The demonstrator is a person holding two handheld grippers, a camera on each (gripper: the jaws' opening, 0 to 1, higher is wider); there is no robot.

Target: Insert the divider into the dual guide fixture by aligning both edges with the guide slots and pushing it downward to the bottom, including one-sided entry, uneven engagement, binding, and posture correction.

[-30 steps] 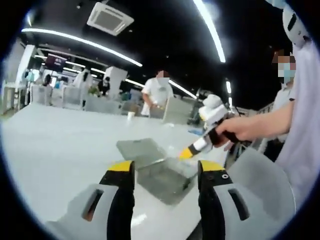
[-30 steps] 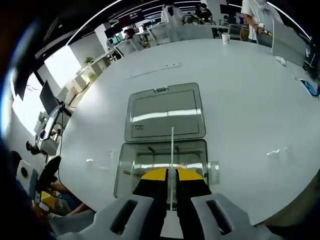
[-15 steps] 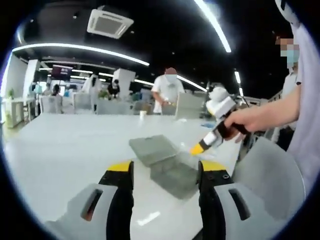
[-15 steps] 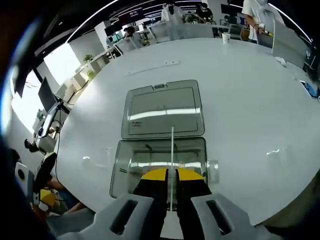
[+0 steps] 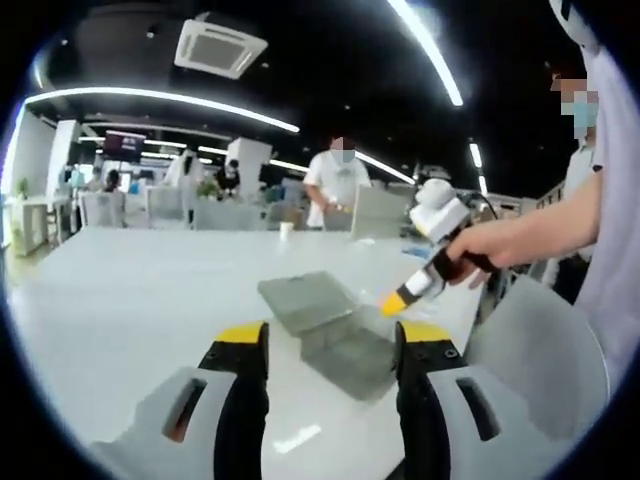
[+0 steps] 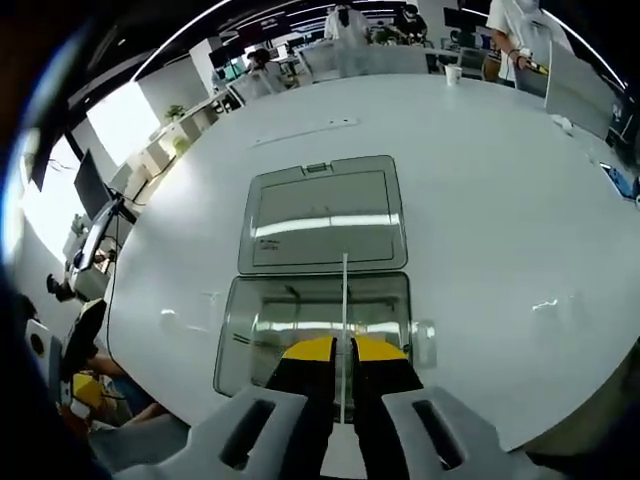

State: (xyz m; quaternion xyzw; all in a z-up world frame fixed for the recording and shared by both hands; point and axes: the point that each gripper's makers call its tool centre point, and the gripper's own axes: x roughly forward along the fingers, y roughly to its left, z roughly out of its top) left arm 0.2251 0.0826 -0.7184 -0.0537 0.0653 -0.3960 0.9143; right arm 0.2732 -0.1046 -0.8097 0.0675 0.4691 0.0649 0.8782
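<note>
At the bottom centre of the right gripper view, our right gripper (image 6: 341, 350) is clamped on the thin clear plastic divider (image 6: 345, 310), held edge-on over the open transparent plastic box fixture (image 6: 250, 330) on the white tabletop (image 6: 500, 220). We judge insertion barely begun, with seating left. Our left gripper (image 5: 330, 345) waits open, lower centre.
</note>
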